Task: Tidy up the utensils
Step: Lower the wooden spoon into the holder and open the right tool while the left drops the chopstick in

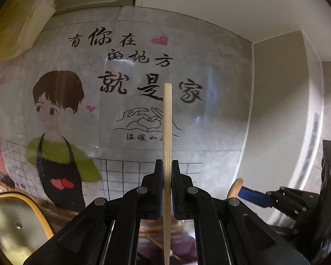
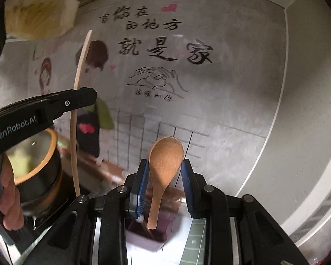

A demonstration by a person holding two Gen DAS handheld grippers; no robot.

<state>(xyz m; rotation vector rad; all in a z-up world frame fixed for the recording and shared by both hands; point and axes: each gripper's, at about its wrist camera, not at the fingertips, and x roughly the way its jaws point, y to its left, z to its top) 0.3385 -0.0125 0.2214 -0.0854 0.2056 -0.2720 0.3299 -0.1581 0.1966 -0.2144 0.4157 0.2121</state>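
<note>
The left gripper is clamped tight on an upright wooden chopstick, while the right gripper, partly closed, pinches a wooden spoon by its bowl, handle hanging down. Left of the spoon stands a yellow-rimmed pot; behind everything is the cartoon wall decal.

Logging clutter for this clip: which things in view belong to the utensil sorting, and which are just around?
Part of the job:
- chopstick, clamped upright in the left gripper
- wooden spoon, held in the right gripper

Just around:
- lidded pot
- wall decal
</note>
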